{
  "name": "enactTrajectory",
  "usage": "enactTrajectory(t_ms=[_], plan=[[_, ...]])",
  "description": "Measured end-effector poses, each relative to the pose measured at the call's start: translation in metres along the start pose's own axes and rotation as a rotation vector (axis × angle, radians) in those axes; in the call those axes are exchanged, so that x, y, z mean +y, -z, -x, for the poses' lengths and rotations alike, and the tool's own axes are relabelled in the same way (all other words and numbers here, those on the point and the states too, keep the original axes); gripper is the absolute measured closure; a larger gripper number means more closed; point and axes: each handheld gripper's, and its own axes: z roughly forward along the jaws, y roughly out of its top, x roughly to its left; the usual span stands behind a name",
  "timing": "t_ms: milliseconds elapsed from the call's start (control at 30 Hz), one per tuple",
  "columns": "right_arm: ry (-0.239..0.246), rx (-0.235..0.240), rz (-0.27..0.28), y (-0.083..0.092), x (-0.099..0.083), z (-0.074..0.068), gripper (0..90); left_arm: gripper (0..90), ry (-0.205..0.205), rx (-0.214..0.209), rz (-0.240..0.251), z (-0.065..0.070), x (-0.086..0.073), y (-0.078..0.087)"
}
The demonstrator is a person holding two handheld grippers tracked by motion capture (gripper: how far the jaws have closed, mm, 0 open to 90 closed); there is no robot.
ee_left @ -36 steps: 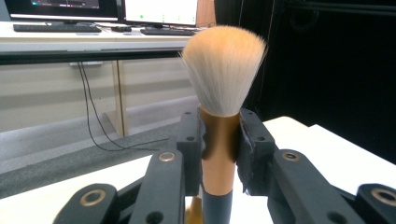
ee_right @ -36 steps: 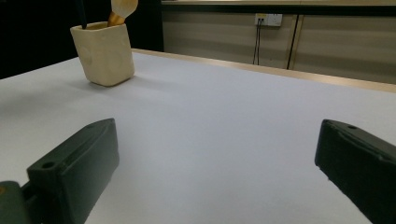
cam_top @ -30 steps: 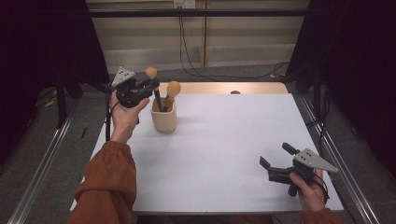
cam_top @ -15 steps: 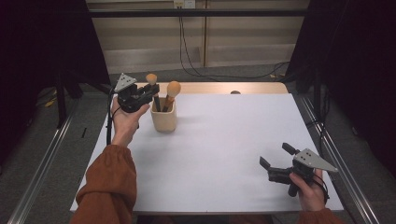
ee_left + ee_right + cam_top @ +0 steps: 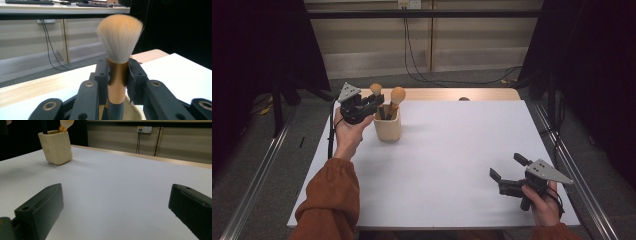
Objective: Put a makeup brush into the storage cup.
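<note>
Our left claw (image 5: 117,82) has dropped to the cup (image 5: 388,127) and now clamps a brush (image 5: 119,42) standing in it; next comes lifting. Our right claw (image 5: 507,172) rests open, well apart from the cup.

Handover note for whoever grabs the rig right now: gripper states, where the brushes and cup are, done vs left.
Left gripper: shut on the copper ferrule of a makeup brush, bristles up, handle down inside the cream cup.
Right gripper: open, holding nothing, low over the white table near its right front corner.
Second brush stands in the cup, at the table's left rear.
Done: brush gripped.
Left: probably lift it out of the cup and set it down; the second brush is untouched.
</note>
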Motion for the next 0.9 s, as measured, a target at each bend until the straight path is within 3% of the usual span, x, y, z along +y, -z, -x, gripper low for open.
enactTrajectory(t_ms=[900], plan=[[-0.002,0.001,0.0,0.001,0.0,0.001,0.0,73.4,0.019,0.002,-0.04,-0.004,-0.021,-0.005]])
